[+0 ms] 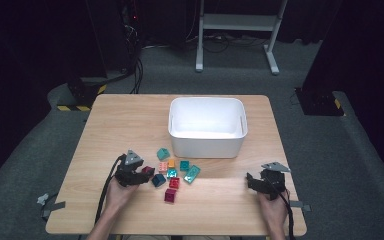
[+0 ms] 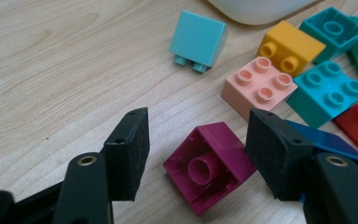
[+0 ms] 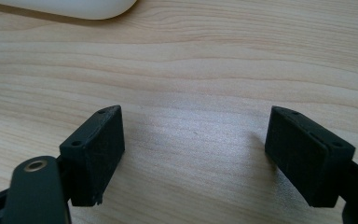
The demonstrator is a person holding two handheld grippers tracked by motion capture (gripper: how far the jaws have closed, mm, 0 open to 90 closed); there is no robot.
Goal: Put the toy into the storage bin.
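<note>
Left gripper [image 2: 196,154] straddles magenta brick [image 2: 207,165]

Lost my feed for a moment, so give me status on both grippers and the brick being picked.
Left gripper open around magenta brick, left pad clear of it. Right gripper open, nothing between jaws. Brick lies studs-down on table. Blue brick crowds right jaw.

- a lab or test room is suggested, not a home.
- a small wooden table [image 1: 130,120] is set alone on grey carpet [image 1: 330,150], with darkness all around.
- black-and-yellow hazard tape [image 1: 82,107] is seen on the floor by dark equipment bases.
- bundled cables [image 1: 137,70] are run along the floor behind the table.
- a white metal stand [image 1: 240,22] is placed at the back.
</note>
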